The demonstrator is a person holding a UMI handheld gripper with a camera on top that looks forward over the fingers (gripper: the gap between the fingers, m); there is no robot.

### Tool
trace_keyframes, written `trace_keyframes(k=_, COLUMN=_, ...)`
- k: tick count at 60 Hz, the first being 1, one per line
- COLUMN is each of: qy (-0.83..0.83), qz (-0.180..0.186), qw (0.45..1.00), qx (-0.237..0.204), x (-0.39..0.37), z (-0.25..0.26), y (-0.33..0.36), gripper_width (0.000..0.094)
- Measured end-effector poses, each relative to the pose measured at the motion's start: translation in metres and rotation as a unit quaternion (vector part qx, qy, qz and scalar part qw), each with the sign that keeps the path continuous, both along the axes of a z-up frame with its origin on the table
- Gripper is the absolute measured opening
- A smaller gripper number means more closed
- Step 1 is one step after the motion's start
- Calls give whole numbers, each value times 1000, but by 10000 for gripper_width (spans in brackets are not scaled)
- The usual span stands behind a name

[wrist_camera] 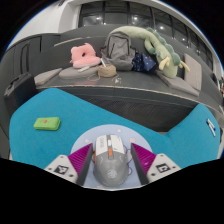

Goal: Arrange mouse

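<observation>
Honestly, the grey plastic computer mouse [109, 160] sits on the teal mat [150, 122] between the gripper's [109, 166] magenta pads [141, 157], seemingly pinched but hard to tell, so a loose hold could let it slip sideways.

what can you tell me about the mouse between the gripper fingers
The mouse is a grey and white computer mouse of smooth plastic, with a scroll wheel and orange accents near its front. It lies flat on the teal mat, its front pointing away from the camera. It sits between the two fingers of the gripper, whose pink pads flank its sides; whether they press on it is unclear.
</observation>
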State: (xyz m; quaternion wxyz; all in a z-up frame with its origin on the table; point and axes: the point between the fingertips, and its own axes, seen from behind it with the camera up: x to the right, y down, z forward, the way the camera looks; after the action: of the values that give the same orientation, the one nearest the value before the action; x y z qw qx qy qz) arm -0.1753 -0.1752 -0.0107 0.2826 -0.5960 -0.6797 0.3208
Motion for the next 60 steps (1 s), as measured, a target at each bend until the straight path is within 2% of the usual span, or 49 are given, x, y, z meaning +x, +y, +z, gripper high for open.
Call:
trace_keyframes(k=2, qy=7, qz=0, qw=1000, qx=4, x=-1, z=3, y=0, gripper_width=874)
trace_keyframes(k=4, qy=6, qz=1, qw=1000, qx=0, x=1, z=5, y=-1, gripper_width=839)
trace_keyframes(k=9, qy=16, qz=2, qw=1000, qx=-17, x=9, z=29, y=2, gripper_width=853)
trace_keyframes(k=22, qy=23, qz=-41, qw=998, qx=-50, x=105, z=96, y=57, gripper_width=865)
trace_keyframes(k=42, qy=-6, qz=-53, qw=999, qx=-2, x=291, z=109, y=117, gripper_width=866)
trace_keyframes(k=60, qy=0, qz=-67, qw=998, qx=10, x=341, z=107, y=137, gripper_width=857)
